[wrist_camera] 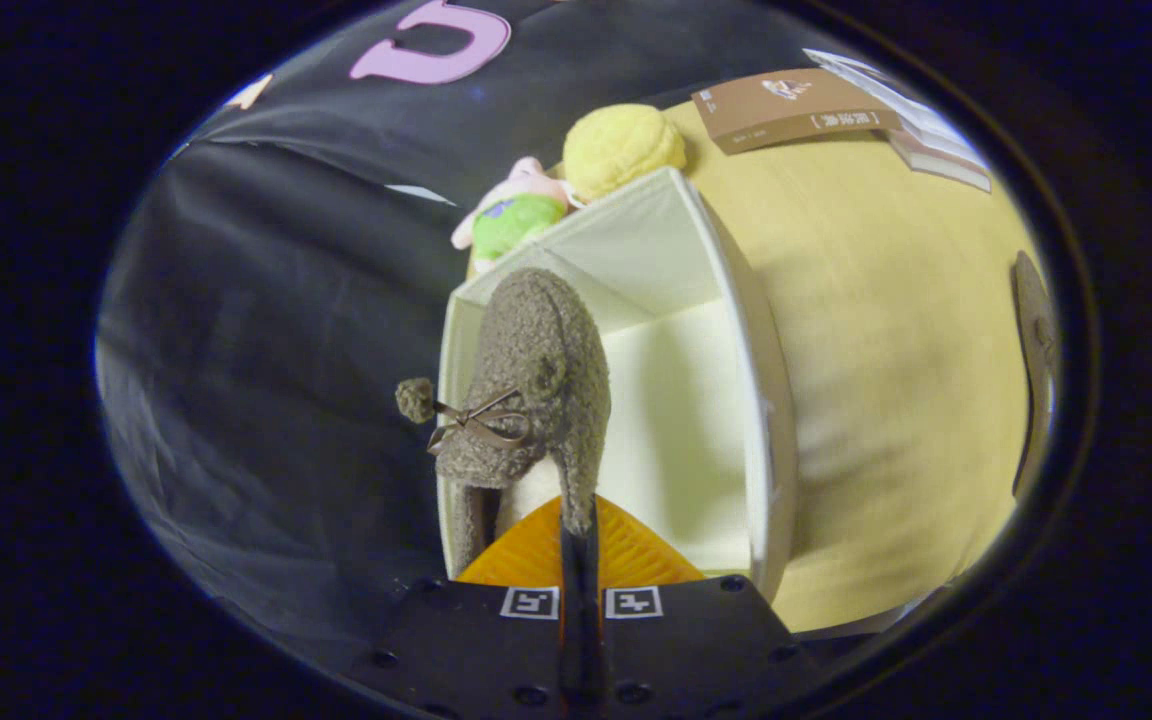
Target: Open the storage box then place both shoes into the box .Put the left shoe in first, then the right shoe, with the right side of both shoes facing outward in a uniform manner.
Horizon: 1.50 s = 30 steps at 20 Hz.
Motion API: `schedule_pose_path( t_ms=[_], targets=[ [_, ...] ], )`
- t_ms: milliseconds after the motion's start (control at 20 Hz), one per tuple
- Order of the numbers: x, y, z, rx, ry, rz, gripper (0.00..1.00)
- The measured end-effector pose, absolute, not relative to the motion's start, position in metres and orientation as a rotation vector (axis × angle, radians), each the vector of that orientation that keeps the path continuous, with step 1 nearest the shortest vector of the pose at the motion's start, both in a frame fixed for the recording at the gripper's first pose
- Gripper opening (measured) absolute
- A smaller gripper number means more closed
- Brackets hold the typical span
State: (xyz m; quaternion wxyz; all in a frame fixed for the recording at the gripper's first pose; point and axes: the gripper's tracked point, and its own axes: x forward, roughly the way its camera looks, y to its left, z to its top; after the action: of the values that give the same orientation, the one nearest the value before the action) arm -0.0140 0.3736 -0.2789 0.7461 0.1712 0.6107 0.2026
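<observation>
Seen from the camera riding on the gripper [576,530], the two fingers stand pressed nearly together, pinching the thin edge of a fuzzy grey-brown shoe [526,395] at its collar — the gap between them is a narrow slit with the shoe's rim caught in it. The shoe stands up just ahead of the fingers, its plush body rising away from them, a small ribbon bow [481,420] tied across its side and a pompom [415,399] hanging off the bow on the side of the dark cloth wall [266,350].

The shoe sits at the open mouth of a white storage box [726,330], against the box wall nearest the cloth; whether its far end touches the inner panel cannot be told from this angle. The box's pale interior lies bare beside the shoe. The box rests on a light wooden table [896,340].

Beyond the box, at its far corner, sit a yellow round plush toy [624,148] and a pink-and-green soft toy [513,218], just beside each other. Farther off on the table lie a brown booklet [791,108] and a stack of white books [921,135] — touching or overlapping. A dark flat object [1034,340] lies on the table well apart from the box, too distorted to identify.
</observation>
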Motion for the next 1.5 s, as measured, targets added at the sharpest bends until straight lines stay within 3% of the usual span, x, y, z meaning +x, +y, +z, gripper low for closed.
schedule_pose_path(
  t_ms=[150,450,800,1100,1500],
  targets=[
    [-0.016,0.371,-0.312,0.235,1.361,0.353,0.03],
    [-0.019,0.39,-0.33,0.182,1.369,0.357,0.03],
    [-0.015,0.424,-0.274,0.388,1.27,0.551,0.56],
    [-0.013,0.403,-0.231,0.379,1.174,0.604,1.0],
    [0.013,0.308,-0.179,0.445,1.067,0.505,1.0]
  ],
)
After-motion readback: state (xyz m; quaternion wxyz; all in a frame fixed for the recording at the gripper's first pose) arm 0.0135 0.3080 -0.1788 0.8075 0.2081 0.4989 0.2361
